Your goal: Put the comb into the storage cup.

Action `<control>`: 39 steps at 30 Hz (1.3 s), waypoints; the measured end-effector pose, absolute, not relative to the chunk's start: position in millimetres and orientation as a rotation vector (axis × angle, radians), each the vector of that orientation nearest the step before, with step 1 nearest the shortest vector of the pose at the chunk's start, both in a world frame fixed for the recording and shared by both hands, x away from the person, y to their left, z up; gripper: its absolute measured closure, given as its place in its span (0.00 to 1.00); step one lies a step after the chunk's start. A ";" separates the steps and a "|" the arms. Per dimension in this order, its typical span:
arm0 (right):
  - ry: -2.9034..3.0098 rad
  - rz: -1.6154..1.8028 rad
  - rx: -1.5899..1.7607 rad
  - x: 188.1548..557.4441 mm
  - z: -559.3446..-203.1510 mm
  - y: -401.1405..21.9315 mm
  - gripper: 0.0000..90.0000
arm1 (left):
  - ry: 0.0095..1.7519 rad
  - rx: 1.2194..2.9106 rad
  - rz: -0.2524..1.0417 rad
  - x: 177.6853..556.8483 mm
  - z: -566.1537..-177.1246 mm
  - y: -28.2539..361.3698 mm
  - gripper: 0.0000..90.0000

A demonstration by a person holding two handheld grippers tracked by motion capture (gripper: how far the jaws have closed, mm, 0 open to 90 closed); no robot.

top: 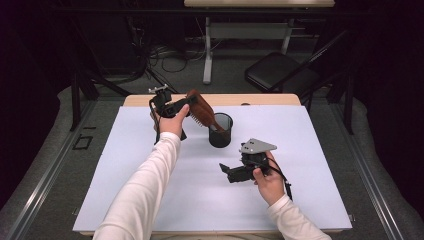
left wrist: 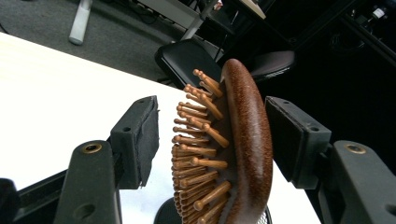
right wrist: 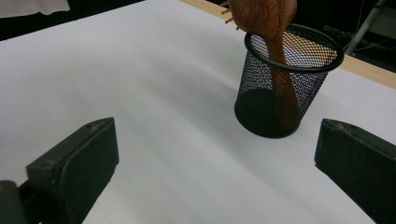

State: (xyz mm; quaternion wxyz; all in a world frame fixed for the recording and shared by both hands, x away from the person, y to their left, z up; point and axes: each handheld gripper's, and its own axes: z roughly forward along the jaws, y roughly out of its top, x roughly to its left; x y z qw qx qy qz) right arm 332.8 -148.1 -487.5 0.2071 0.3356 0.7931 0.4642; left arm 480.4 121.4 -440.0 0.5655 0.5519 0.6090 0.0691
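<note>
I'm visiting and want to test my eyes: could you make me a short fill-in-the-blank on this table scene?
1. The wooden hairbrush has its handle down inside a black mesh ____.
2. The left gripper has its jaws on either side of the brush's ____.
3. The right gripper holds ____.

Missing words: cup; head; nothing

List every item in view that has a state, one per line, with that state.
Wooden hairbrush: tilted, handle down inside the cup, head between the left claw's jaws with a gap on each side.
Mesh cup: upright on the table, holding the brush handle.
Left claw: open around the brush head.
Right claw: open, holding nothing.
</note>
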 end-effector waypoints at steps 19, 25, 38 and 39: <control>2.209 1.277 0.936 334.3 -488.8 -148.5 0.00 | 1.418 1.236 0.190 475.8 -427.7 138.7 0.42; 2.207 1.275 0.938 334.5 -488.7 -149.3 0.00 | 1.420 1.225 0.205 474.2 -423.7 147.0 0.43; 2.206 1.270 0.941 334.7 -489.3 -149.1 0.00 | 1.419 1.238 0.228 470.5 -418.4 157.6 0.46; 2.206 1.270 0.941 334.7 -489.3 -149.1 0.00 | 1.419 1.238 0.228 470.5 -418.4 157.6 0.46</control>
